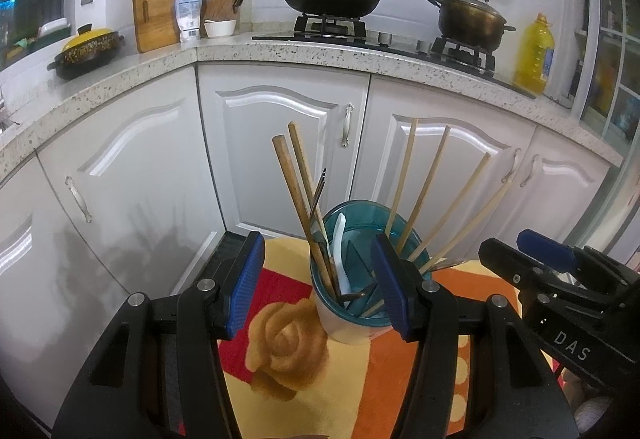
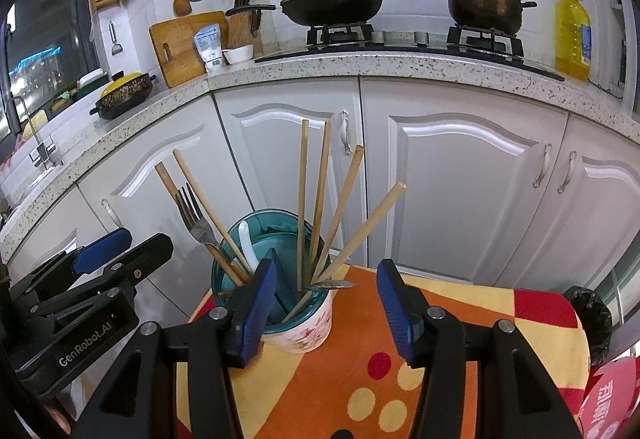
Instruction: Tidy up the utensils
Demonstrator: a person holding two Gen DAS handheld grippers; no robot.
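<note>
The utensil holder (image 2: 296, 303) stands on the table (image 2: 440, 319), just ahead of both hand-held grippers. It holds chopsticks (image 2: 320, 199), a fork (image 2: 196, 219) and a white spoon (image 2: 246, 243). The left hand-held gripper (image 1: 316, 283) is wide open and empty, with the holder between its fingers. The right hand-held gripper (image 2: 326, 309) is also open and empty, the holder by its left finger.

left gripper (image 1: 318, 281) gapes before utensil holder (image 1: 352, 319) holding chopsticks (image 1: 430, 195).
</note>
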